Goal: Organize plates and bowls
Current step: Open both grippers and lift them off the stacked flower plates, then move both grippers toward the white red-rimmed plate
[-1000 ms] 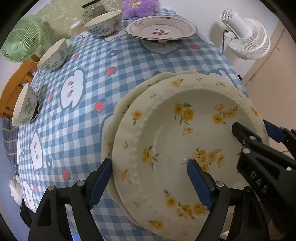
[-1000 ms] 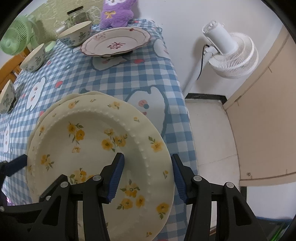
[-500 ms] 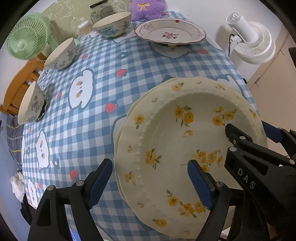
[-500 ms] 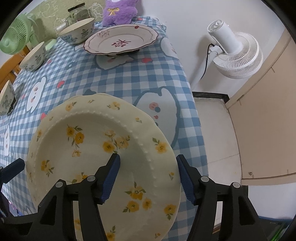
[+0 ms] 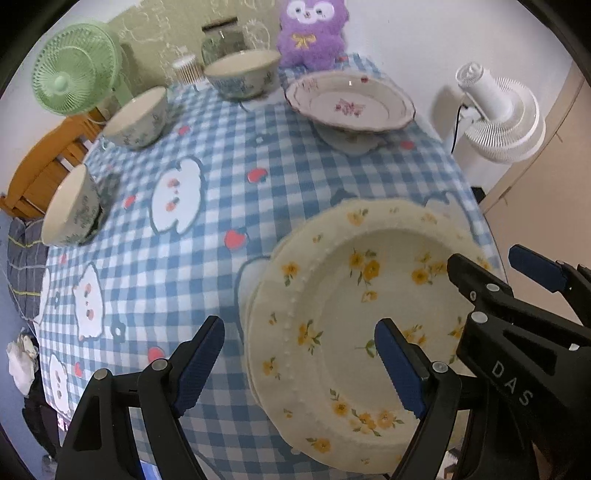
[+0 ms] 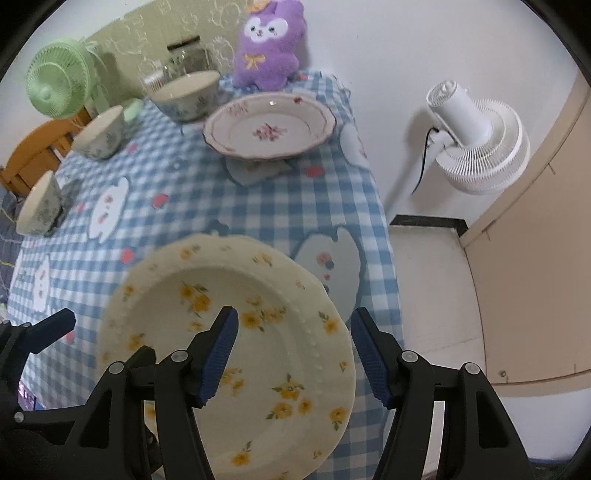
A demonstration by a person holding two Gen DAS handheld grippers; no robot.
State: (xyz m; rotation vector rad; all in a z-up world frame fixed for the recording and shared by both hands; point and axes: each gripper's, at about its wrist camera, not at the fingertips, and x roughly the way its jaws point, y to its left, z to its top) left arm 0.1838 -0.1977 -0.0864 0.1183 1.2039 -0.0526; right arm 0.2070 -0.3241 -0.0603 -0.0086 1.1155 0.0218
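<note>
Covering the whole table is a blue-and-white checked tablecloth (image 5: 303,184) printed with white bears and red strawberries. At the far left a green fan (image 5: 75,68) stands beside a wooden chair (image 5: 40,162). Three patterned bowls sit along the left and back of the cloth: the nearest bowl (image 5: 72,208), a middle bowl (image 5: 138,118) and a far bowl (image 5: 242,74). Behind them stands a glass jar (image 5: 221,40), then a purple plush toy (image 5: 312,31) against the pale wall. Right of the far bowl rests a pink-flowered plate (image 5: 351,101), well apart from the others. Near the front right corner of the table lie the yellow-flowered plates (image 5: 351,314), one stacked on another, the lower rim just showing at the left. The left gripper (image 5: 299,365) hovers above the stack's left rim, its blue pads spread wide and touching nothing. The right gripper (image 6: 293,354) hovers over the right rim, its fingers released and gripping nothing. Off the table's right edge a white fan (image 6: 476,140) stands on a pale floor (image 6: 432,295) beside a beige door panel (image 6: 535,258).
</note>
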